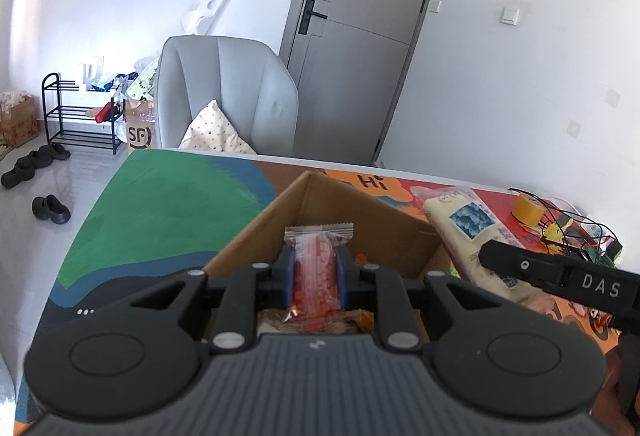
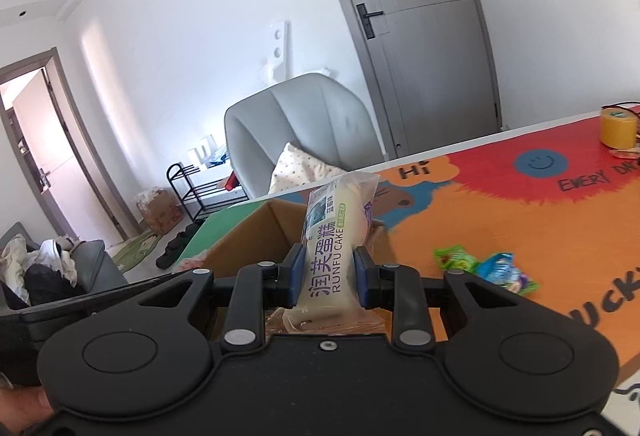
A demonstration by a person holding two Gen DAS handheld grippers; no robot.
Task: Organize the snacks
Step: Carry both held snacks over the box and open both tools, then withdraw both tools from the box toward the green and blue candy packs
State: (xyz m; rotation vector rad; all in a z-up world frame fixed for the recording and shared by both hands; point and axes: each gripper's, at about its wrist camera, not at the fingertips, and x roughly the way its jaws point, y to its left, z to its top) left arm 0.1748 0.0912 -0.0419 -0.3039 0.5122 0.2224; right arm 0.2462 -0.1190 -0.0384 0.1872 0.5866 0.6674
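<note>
Your left claw point(image 1: 316, 272) pinches a light, crinkly red snack packet point(image 1: 316, 268) mid-body above the brown cardboard box point(image 1: 360, 220); your right claw point(image 2: 329, 272) squeezes a soft, crushable cream cake pouch point(image 2: 334, 248); grip gently.

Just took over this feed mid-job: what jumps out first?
Each gripper is shut on a snack above the open cardboard box: the left gripper on a red-filled clear packet, the right gripper on a pale Runfu cake. Two bright candy packets lie loose on the colourful mat.
</note>
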